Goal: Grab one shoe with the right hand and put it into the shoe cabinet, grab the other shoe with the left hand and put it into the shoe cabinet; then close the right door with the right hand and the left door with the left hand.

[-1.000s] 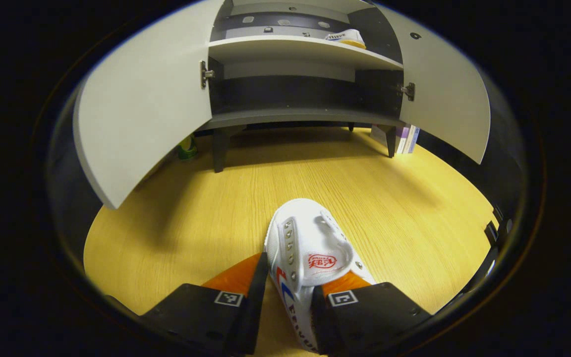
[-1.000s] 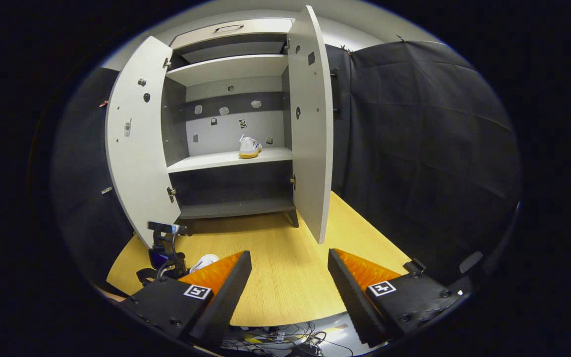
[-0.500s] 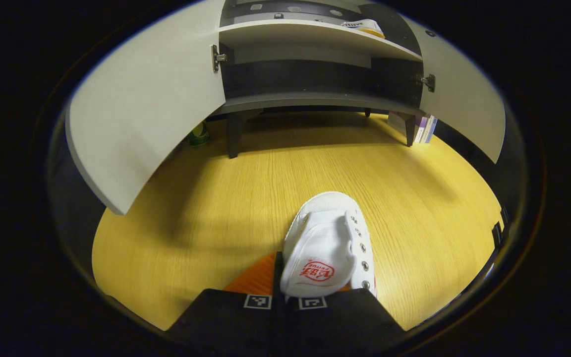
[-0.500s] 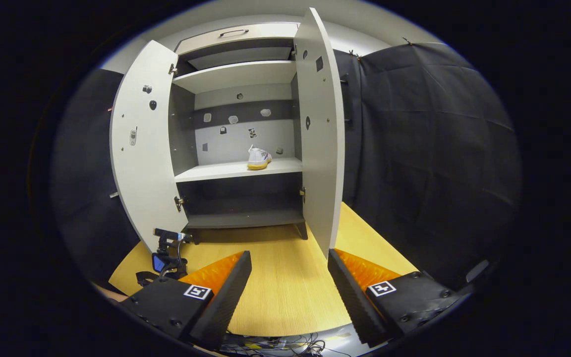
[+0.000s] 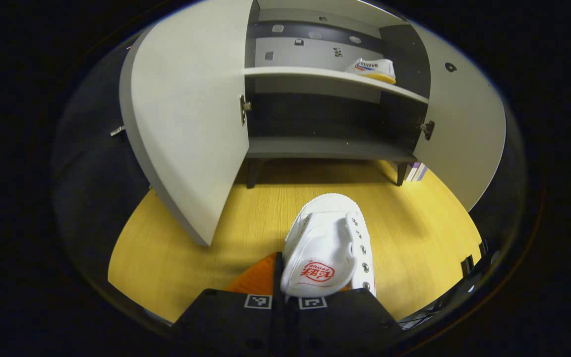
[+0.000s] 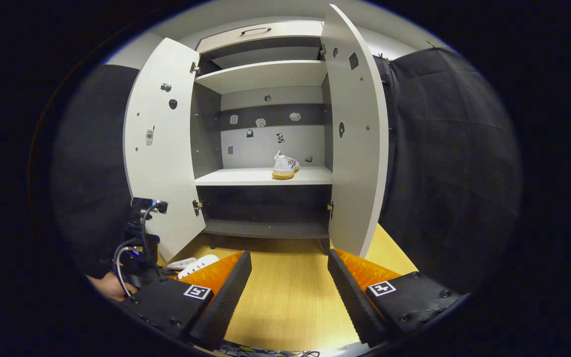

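Note:
My left gripper (image 5: 285, 297) is shut on the near side wall of a white canvas shoe (image 5: 330, 238), whose toe points at the cabinet over the wooden surface (image 5: 414, 223). The grey shoe cabinet (image 5: 325, 146) stands ahead with its left door (image 5: 186, 124) and right door (image 5: 464, 124) both swung open. A second white shoe (image 5: 372, 69) rests on the right part of the middle shelf (image 5: 310, 74). My right gripper (image 6: 289, 282) is open and holds nothing, facing the cabinet's opening. From there, the shelved shoe (image 6: 285, 166) lies ahead and the left gripper (image 6: 139, 248) with the held shoe (image 6: 199, 265) sits low left.
The left door's edge (image 5: 201, 238) juts out close to the held shoe's left. Some books (image 5: 417, 172) lean by the cabinet's right leg. A drawer (image 6: 260, 32) tops the cabinet. A hand (image 6: 107, 287) holds the left gripper. Cables (image 6: 275, 353) lie at the near edge.
My left gripper went from open around the shoe's side to shut on it, then rose with the shoe. The right gripper stayed open and shifted so the cabinet sits more centred.

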`<state>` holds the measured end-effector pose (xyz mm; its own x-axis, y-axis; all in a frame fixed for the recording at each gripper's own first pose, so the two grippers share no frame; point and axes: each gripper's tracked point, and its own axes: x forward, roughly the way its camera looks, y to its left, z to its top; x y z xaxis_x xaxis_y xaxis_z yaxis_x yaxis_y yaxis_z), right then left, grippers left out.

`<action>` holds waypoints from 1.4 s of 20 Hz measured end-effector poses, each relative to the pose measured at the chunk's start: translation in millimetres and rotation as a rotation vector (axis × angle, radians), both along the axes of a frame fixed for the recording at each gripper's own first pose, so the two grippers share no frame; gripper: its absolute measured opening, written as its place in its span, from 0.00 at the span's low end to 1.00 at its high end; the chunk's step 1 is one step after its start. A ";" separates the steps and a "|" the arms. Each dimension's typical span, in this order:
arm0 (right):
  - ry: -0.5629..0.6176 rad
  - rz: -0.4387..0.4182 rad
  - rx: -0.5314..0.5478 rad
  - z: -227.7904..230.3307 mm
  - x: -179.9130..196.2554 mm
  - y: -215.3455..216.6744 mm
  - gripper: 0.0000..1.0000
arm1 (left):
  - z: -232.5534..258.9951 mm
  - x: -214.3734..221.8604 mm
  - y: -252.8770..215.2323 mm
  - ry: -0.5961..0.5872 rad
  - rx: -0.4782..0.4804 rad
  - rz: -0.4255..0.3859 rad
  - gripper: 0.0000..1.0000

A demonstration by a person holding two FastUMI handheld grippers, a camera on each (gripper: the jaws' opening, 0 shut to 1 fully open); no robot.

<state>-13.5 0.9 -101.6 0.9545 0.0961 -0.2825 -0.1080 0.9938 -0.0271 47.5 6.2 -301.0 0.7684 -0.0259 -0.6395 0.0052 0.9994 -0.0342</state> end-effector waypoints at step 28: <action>-0.024 0.092 0.067 5.0 44.3 -19.7 0.98 | 260.7 381.8 -27.4 -0.257 0.060 0.075 0.05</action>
